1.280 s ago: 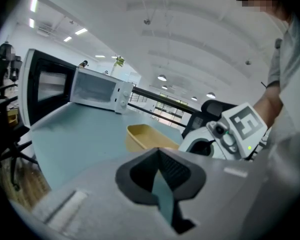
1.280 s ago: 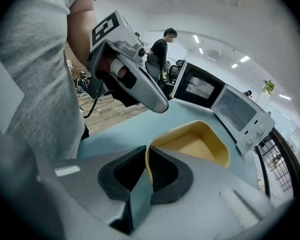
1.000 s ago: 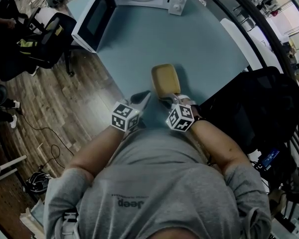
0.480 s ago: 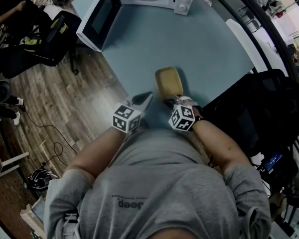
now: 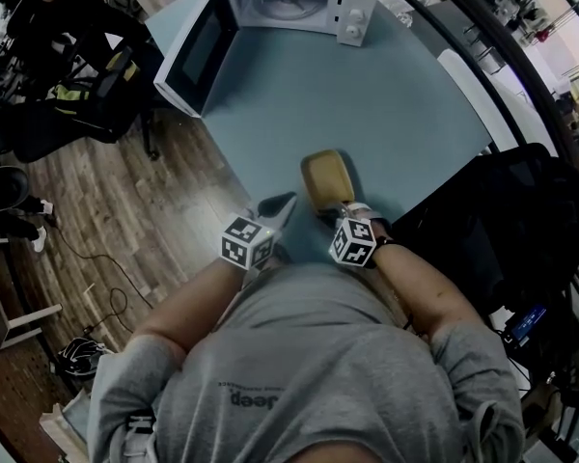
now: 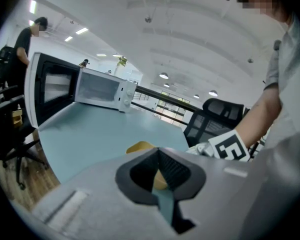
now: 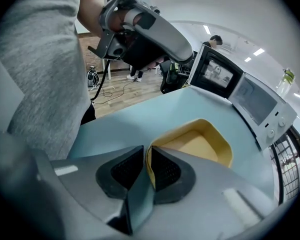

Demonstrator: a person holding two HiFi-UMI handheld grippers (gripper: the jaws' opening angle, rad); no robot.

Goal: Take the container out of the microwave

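Yellow and shallow, the container [image 7: 200, 145] sits on the pale blue counter [image 5: 396, 104], out of the microwave [image 5: 299, 3] and well apart from it, at the edge of the counter opposite the microwave, close to the person. The microwave itself stands at the far edge, its door [image 5: 195, 54] swung wide open and its white chamber showing. Its two knobs [image 5: 350, 22] sit on the panel at the side away from the door.

The right gripper [image 7: 146, 150] angles down onto the end of the container that lies farthest from the microwave. Its jaws are opening, with the container's thin rim upright between them. The rim lies close along one pad while a slit of counter shows at the other, so the pads are not clamped on it. The container's base rests flat on the counter.

The left gripper [image 6: 158, 151] hangs over the same edge of the counter, far from the microwave and on the side where the door hangs. Its jaws are clenched tip to tip with nothing between them, and the container shows just beyond them, untouched.

Wooden floor [image 5: 125, 220] spreads out on the microwave's door side, where a black office chair [image 5: 92, 95] stands near the open door. A second black chair [image 5: 492, 230] stands on the knob side, well away from the microwave
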